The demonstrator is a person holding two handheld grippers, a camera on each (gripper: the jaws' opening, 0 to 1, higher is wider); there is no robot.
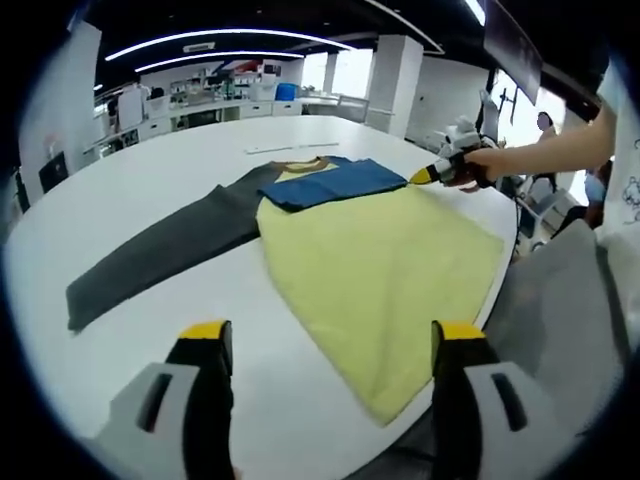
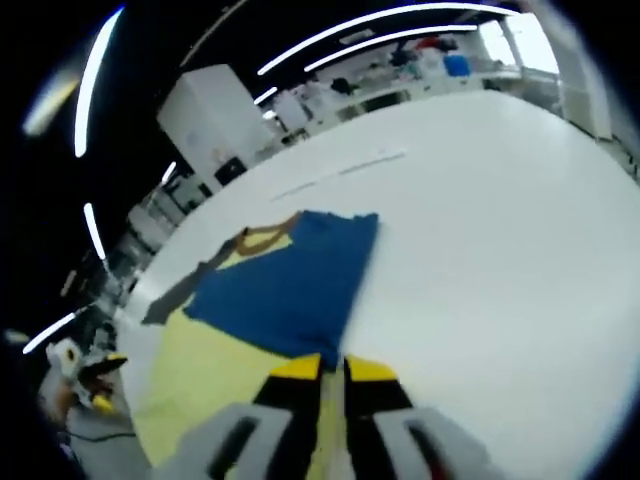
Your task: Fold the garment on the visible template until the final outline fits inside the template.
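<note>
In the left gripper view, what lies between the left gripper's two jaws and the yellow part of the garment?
Bare white table lies between the open left gripper and the yellow part of the garment, as the left gripper view shows.

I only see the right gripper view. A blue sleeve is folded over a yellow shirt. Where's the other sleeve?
Observer: The grey sleeve lies stretched out flat on the table, not folded.
Operator: Is the left gripper holding anything?
Observer: No. The left gripper is open, over the table near the shirt's hem.
Operator: Who's holding my gripper?
Observer: A hand holds the right gripper at the shirt's edge, beside the blue sleeve.
</note>
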